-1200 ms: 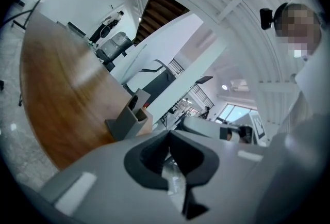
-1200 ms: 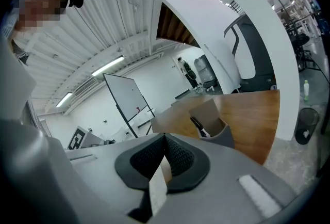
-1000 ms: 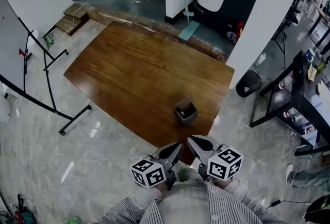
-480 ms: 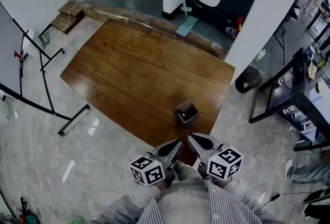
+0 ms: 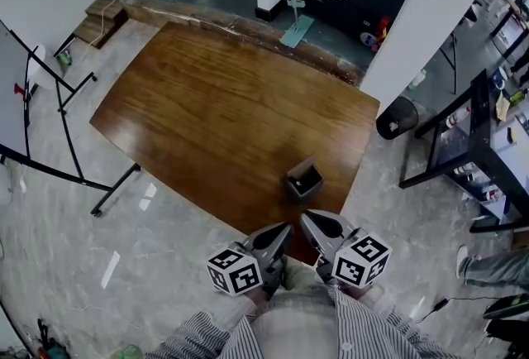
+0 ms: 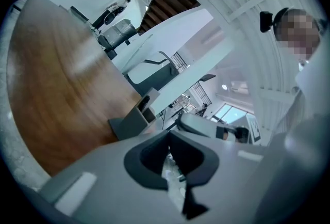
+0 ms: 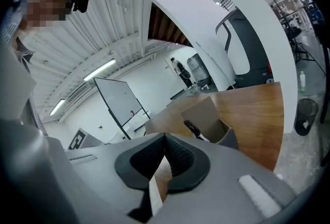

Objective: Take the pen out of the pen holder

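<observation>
The pen (image 7: 195, 130) stands in the pen holder (image 5: 303, 180) on the table (image 5: 207, 109), just ahead of the left gripper (image 5: 286, 229) and right gripper (image 5: 305, 221). Both sets of fingers are closed and empty.

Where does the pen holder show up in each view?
Head view: pen holder low centre, at the wooden table's near edge.
Left gripper view: centre-left, on the table.
Right gripper view: right of centre, pen inside.
Shared landmark: the wooden table.

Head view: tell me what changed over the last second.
The person has edged slightly closer to the table, carrying both grippers along. Nothing was grasped or released: the left gripper and right gripper stay shut and empty, the pen still in the pen holder.
</observation>
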Demonstrator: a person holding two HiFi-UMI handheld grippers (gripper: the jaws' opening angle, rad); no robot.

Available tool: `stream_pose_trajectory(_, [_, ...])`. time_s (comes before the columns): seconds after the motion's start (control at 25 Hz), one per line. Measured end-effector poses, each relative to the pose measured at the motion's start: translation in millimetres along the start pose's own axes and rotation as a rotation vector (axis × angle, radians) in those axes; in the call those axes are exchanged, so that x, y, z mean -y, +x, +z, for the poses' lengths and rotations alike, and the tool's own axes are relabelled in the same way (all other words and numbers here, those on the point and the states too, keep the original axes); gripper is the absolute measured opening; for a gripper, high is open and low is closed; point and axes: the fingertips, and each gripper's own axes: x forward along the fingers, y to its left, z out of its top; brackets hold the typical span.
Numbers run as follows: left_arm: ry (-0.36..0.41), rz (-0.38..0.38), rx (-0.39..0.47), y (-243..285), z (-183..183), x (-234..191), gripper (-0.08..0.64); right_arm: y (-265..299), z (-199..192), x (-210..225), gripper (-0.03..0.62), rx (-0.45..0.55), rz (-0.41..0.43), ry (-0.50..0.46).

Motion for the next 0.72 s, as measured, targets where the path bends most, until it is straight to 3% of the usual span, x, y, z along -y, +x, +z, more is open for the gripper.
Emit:
stream_pose_trajectory(0.24, [-0.021,0.01,0.008,8.8,1.2,-12.3,0.008,9.1,-0.8,11.7,0.0,-0.021,-0.027,-0.048])
stream_pose_trajectory(0.72, [-0.104,0.008,0.051,26.6,0.1,-29.7,0.008,39.1,8.5,48.6,0.037,-0.142,-0.137,-0.284])
